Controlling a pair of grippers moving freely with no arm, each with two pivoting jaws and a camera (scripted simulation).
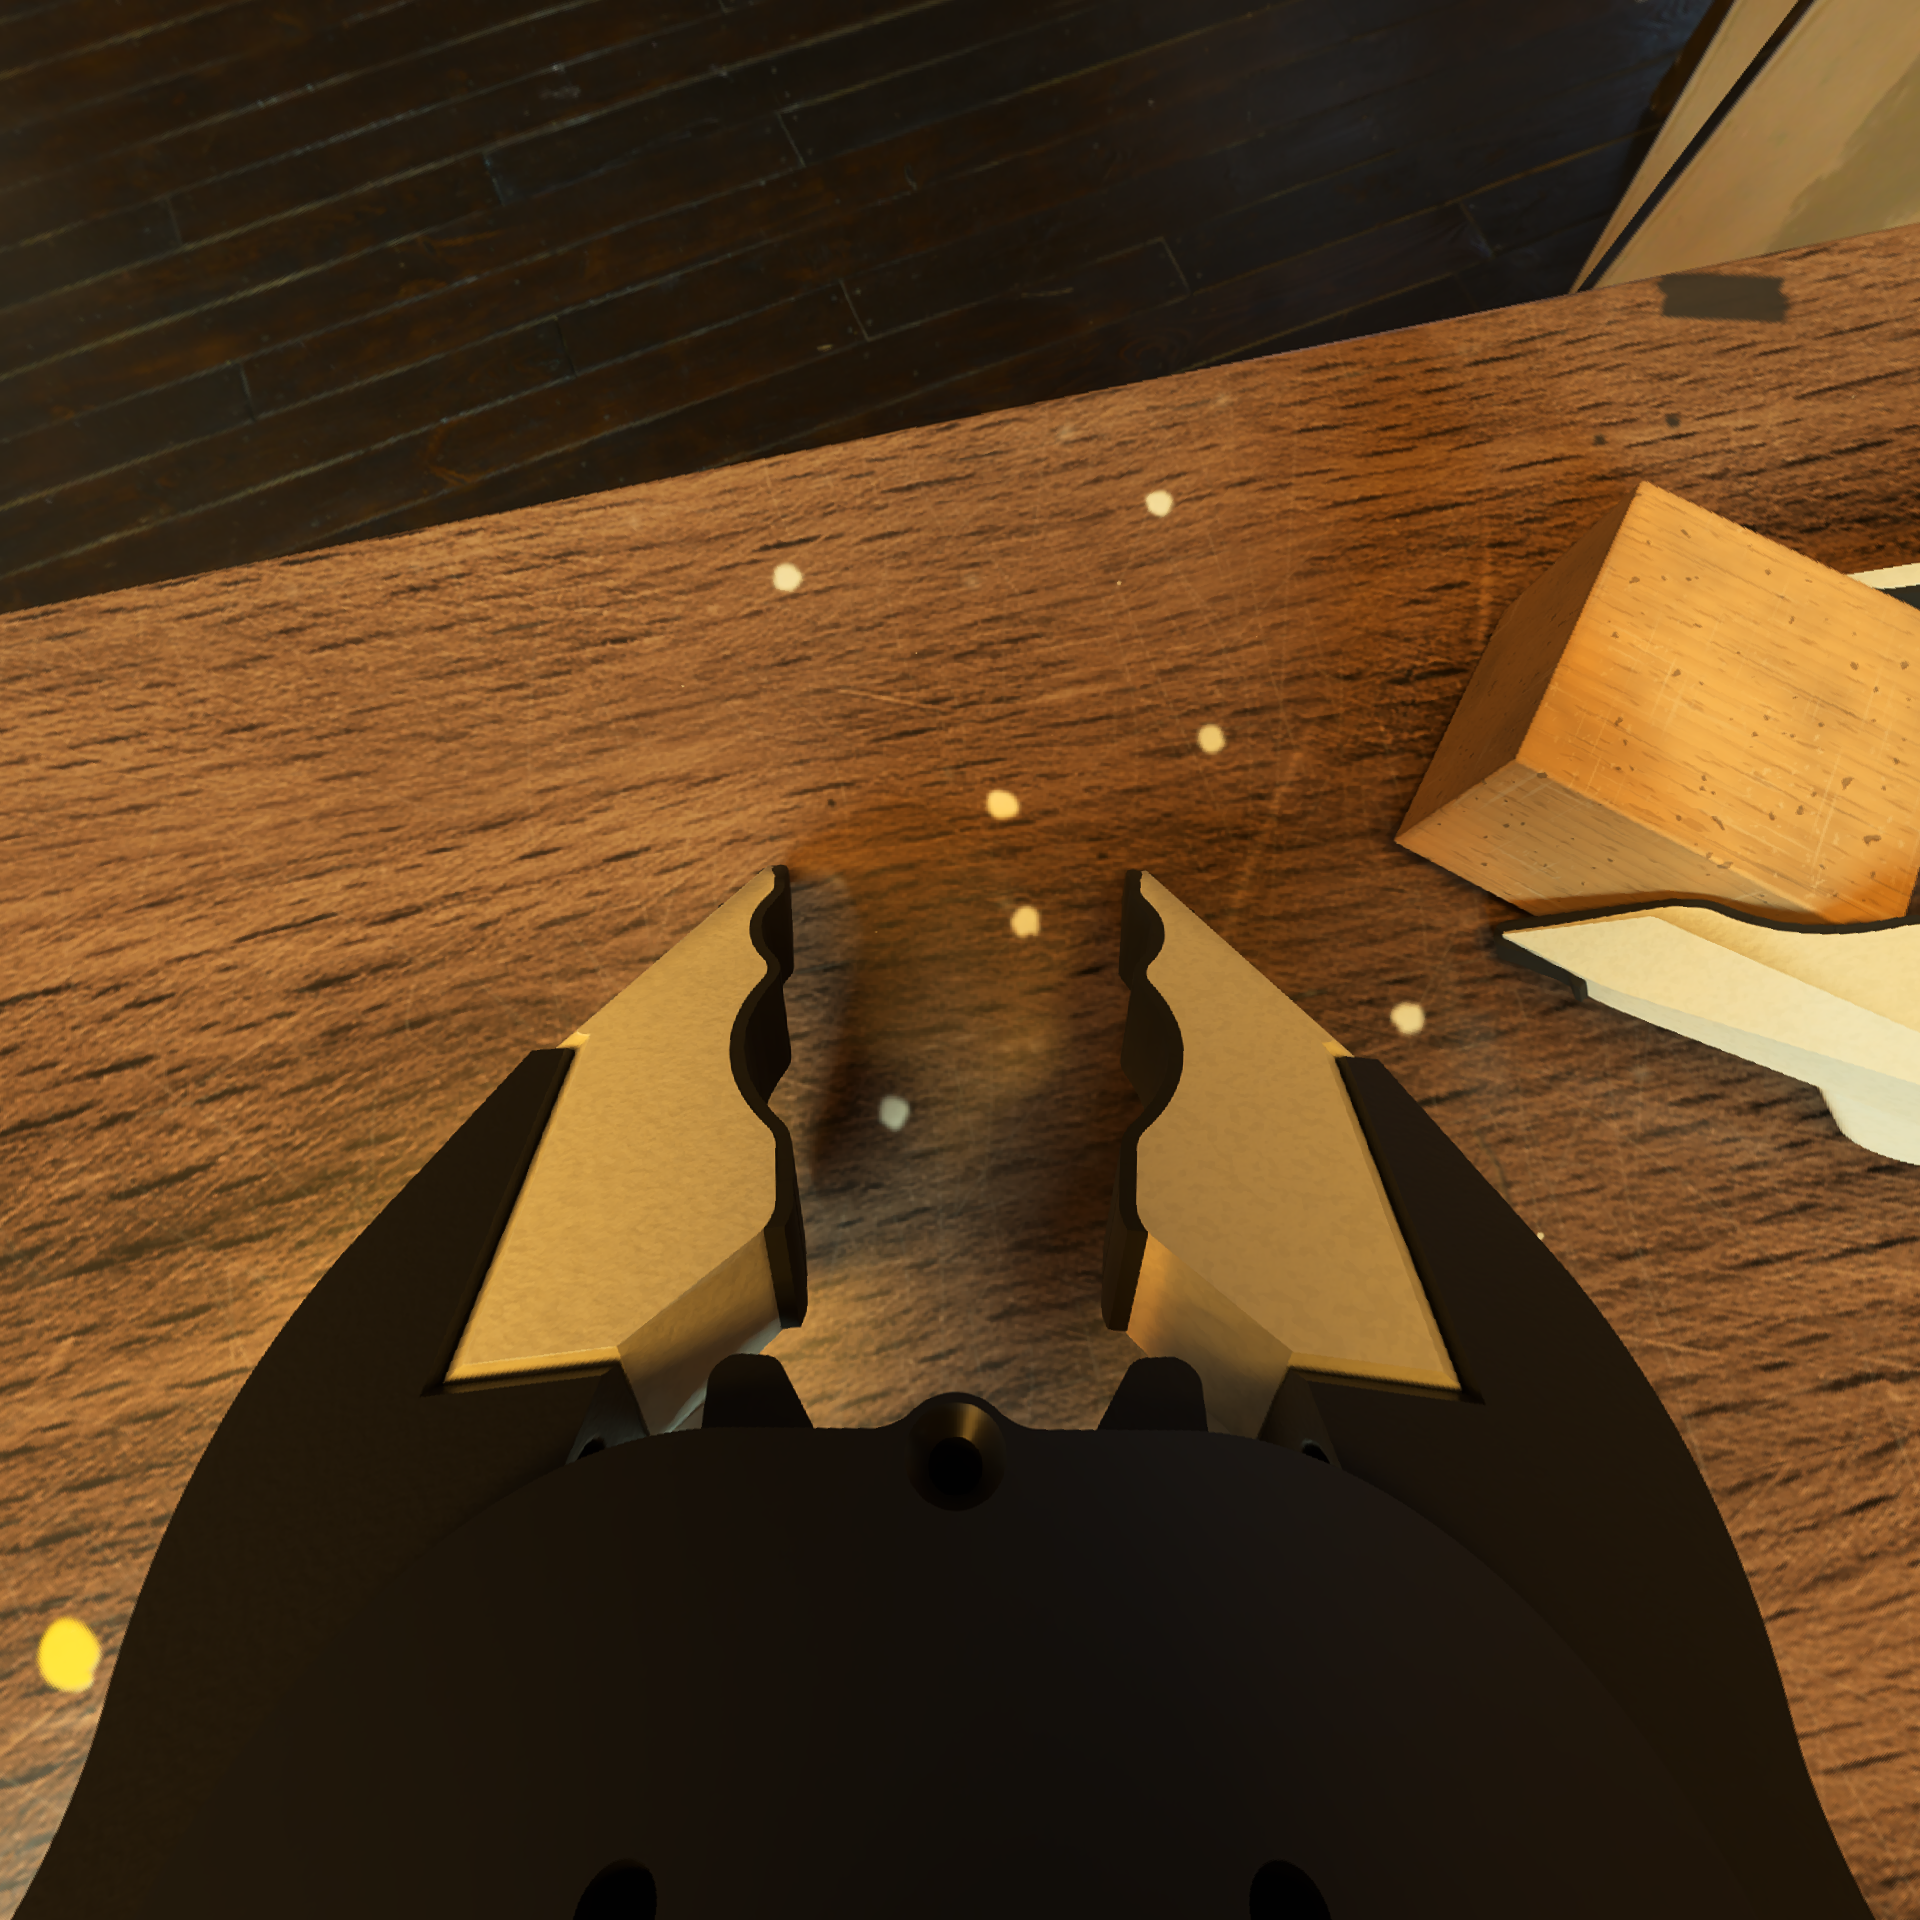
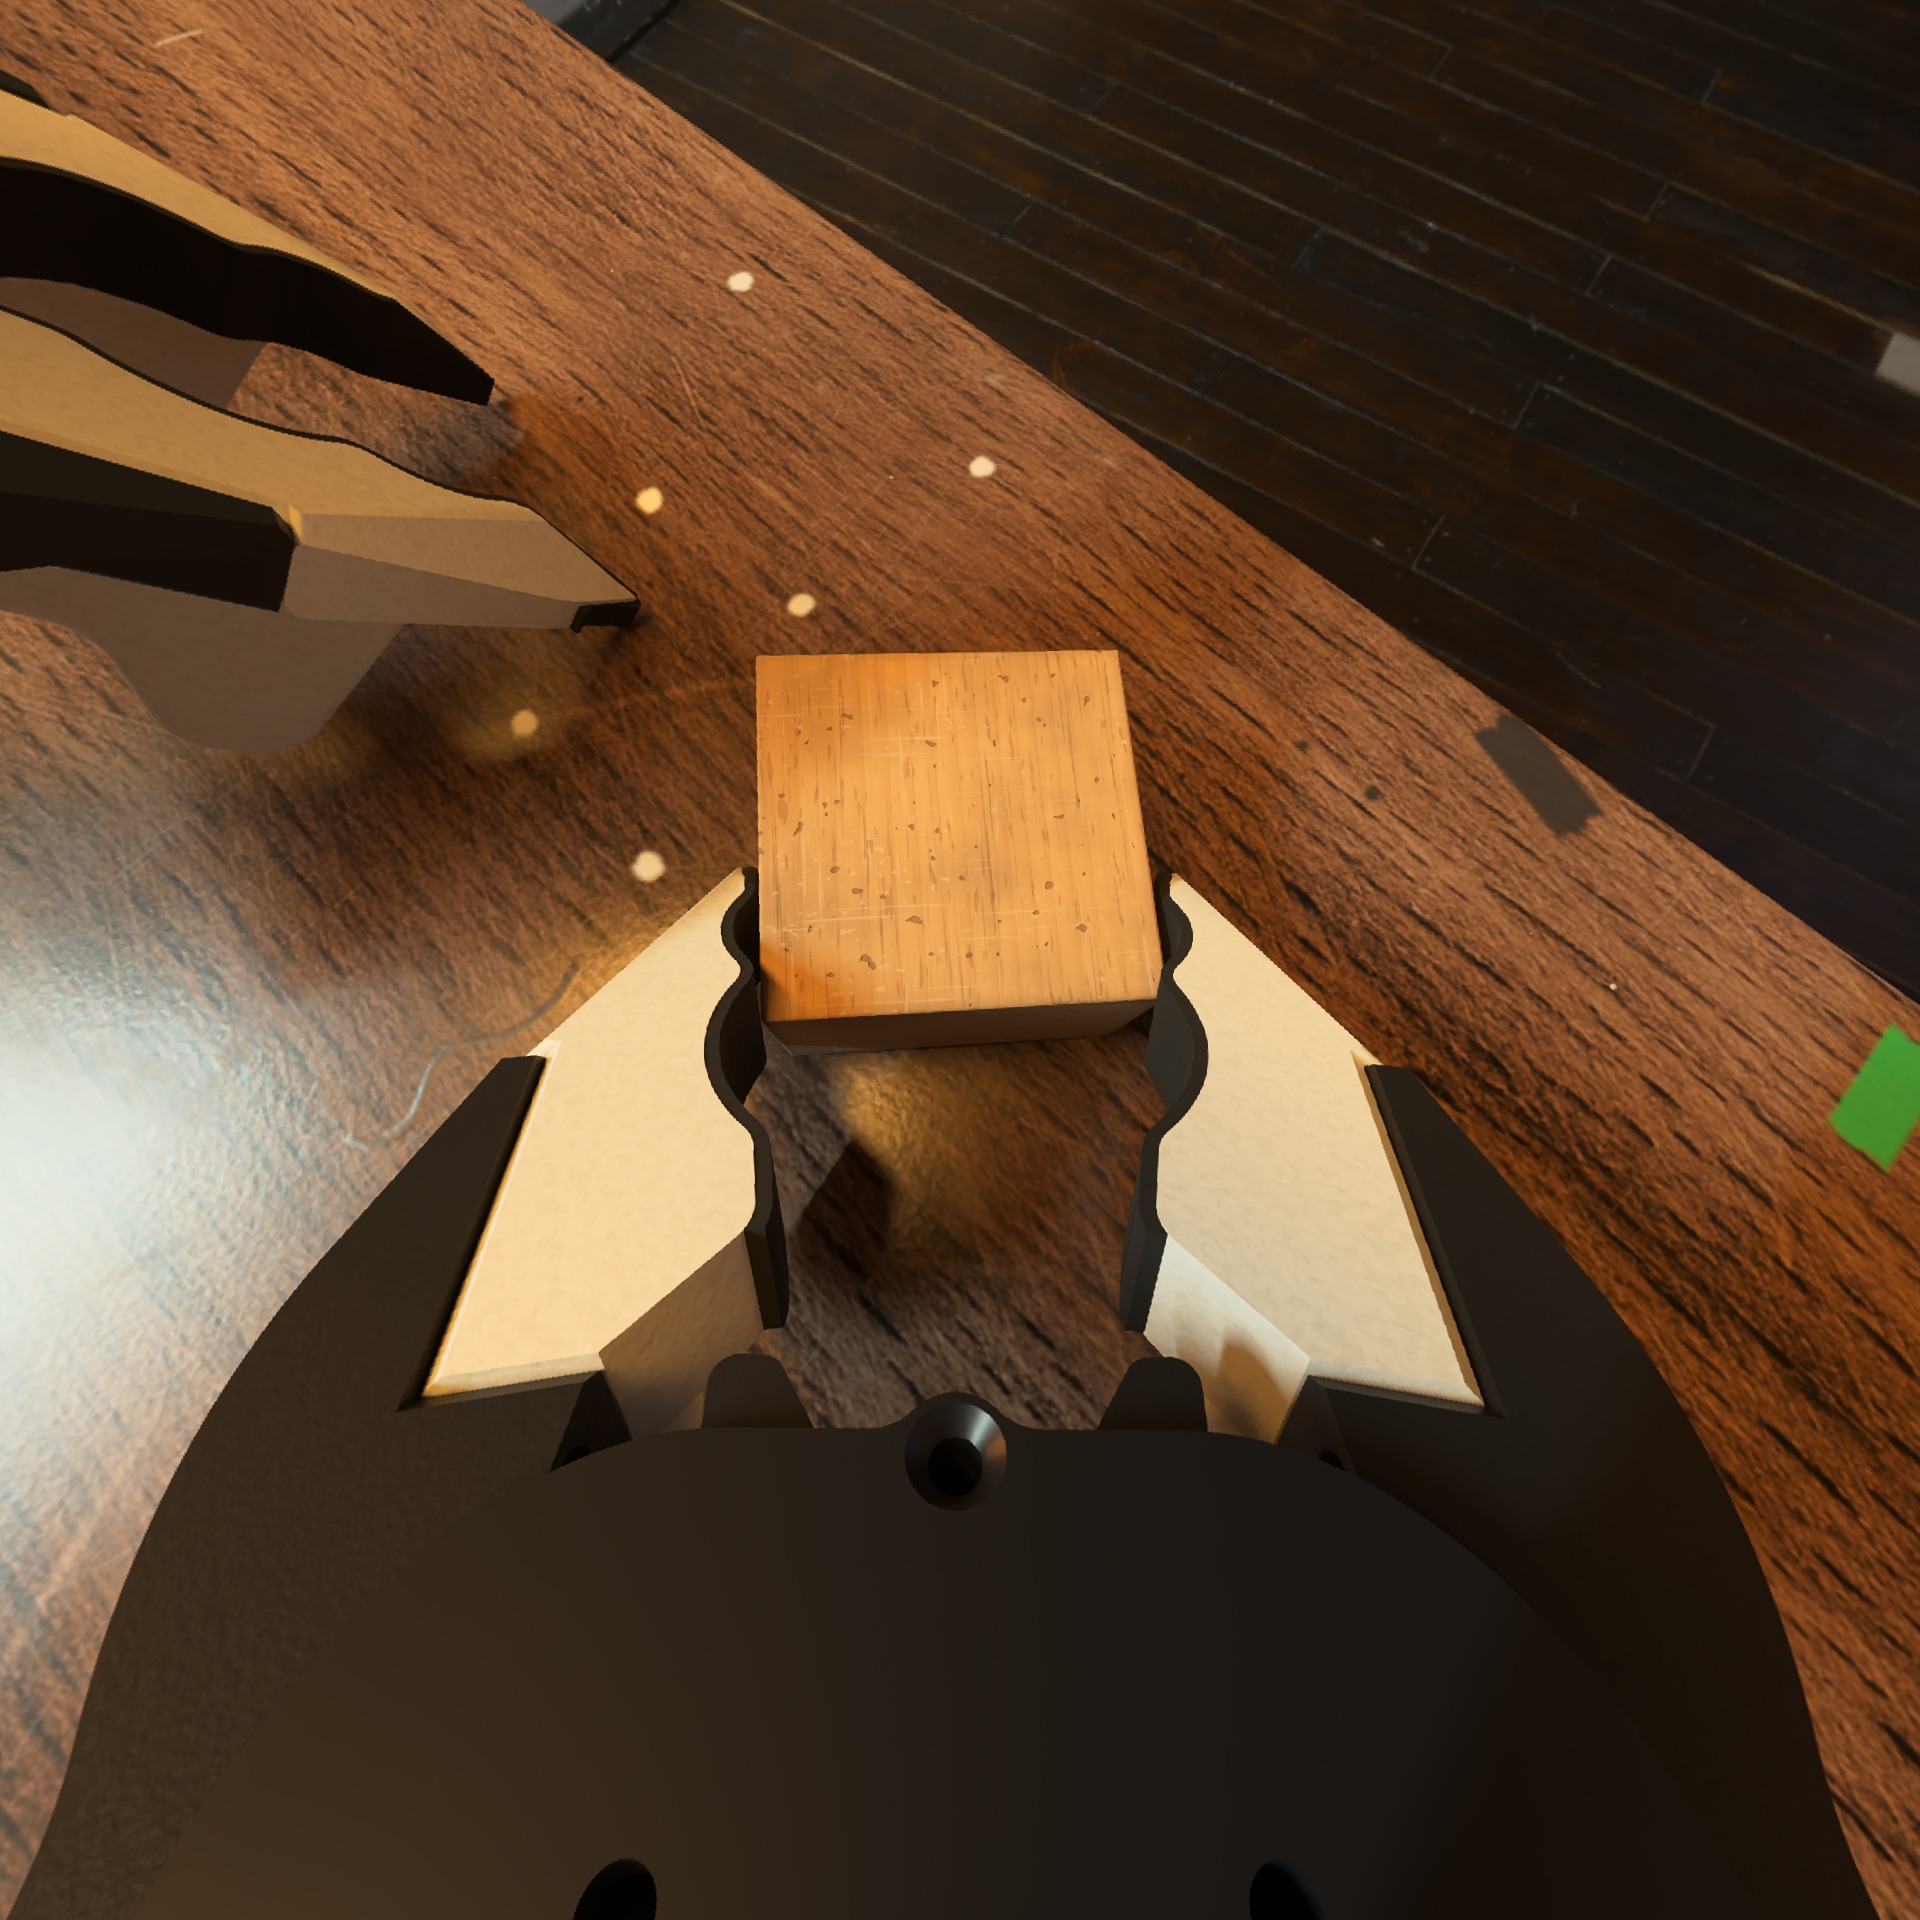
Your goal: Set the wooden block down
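Note:
The wooden block (image 2: 951,831), a light cube with speckled grain, sits between the tips of my right gripper (image 2: 956,894). The fingers press its two sides and it casts a shadow on the table (image 2: 1351,935) below, so it is held a little above the surface. In the left wrist view the block (image 1: 1704,717) shows at the right edge, tilted, with one right-gripper finger (image 1: 1714,997) along it. My left gripper (image 1: 956,883) is open and empty over the table, to the left of the block. It also shows in the right wrist view (image 2: 556,504).
The brown wooden table (image 1: 416,831) has small pale dots. Its far edge (image 1: 727,468) runs close beyond both grippers, with dark floorboards (image 1: 623,208) below. A green patch (image 2: 1881,1096) and a dark patch (image 2: 1538,774) lie on the table to the right.

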